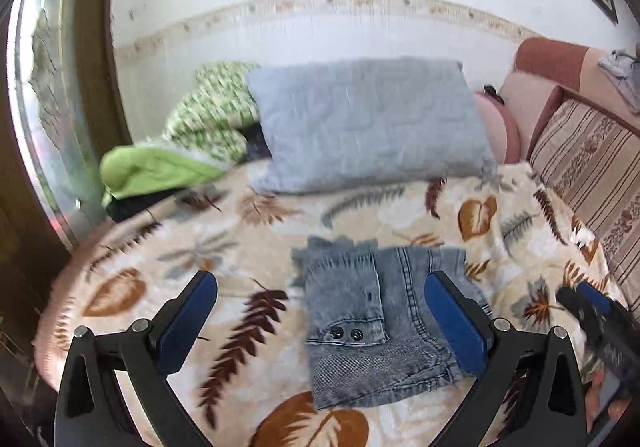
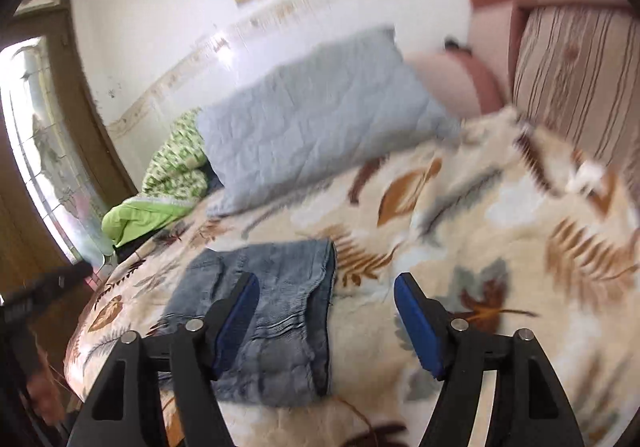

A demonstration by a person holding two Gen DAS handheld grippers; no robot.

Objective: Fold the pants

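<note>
Both claws released: left claw (image 1: 320, 311), right claw (image 2: 326, 311), nothing gripped. Pants (image 1: 376, 319) folded on bed (image 1: 160, 247). Risk: stray claw pass snags denim, undoes fold.

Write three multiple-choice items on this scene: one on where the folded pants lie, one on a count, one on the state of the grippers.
1. Where do the folded pants lie?
A. on the leaf-print blanket
B. on the grey pillow
C. on the floor

2. How many dark snap buttons show on the denim?
A. none
B. two
C. five

3. What do the left gripper and right gripper hold?
A. each a pant leg
B. the pillow
C. nothing, both open

Answers: 1 A, the denim rests flat on the blanket in front of the pillow. 2 B, a pair sits side by side on the flap. 3 C, their blue pads stand apart with nothing pinched.
</note>
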